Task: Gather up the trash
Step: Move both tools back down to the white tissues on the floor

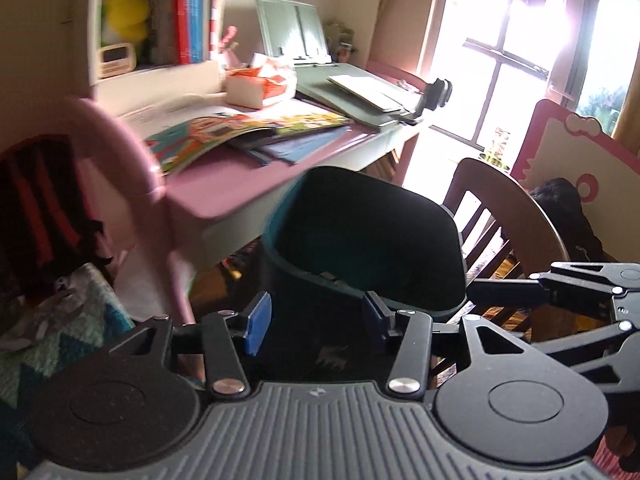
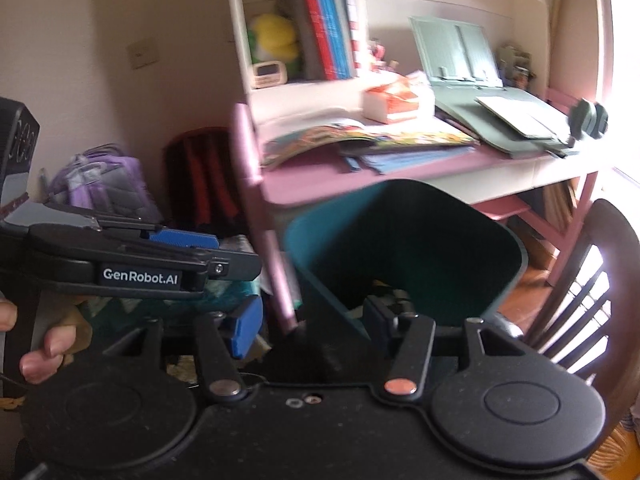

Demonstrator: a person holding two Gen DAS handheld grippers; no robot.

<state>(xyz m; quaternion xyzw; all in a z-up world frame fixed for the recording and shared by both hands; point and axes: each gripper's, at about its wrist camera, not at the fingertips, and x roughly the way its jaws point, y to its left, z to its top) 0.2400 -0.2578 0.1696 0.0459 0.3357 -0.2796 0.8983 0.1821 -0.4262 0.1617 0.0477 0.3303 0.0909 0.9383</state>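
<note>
A teal bin (image 1: 360, 232) sits low in front of a pink desk (image 1: 224, 176) strewn with picture books, its mouth tipped toward the desktop. The left gripper (image 1: 316, 320) is spread wide across the bin's near wall, and the right gripper (image 2: 308, 320) is spread too, one finger inside the rim and one outside. Neither view shows the pads actually pinching the wall. The likeliest trash is an orange-and-white wrapper (image 1: 260, 84) near the back of the desk, beside the shelf. To do the step well, the bin probably wants a settled place under the desk edge. One claw could then reach for the wrapper, keeping clear of the wooden chair (image 1: 500, 208).
</note>
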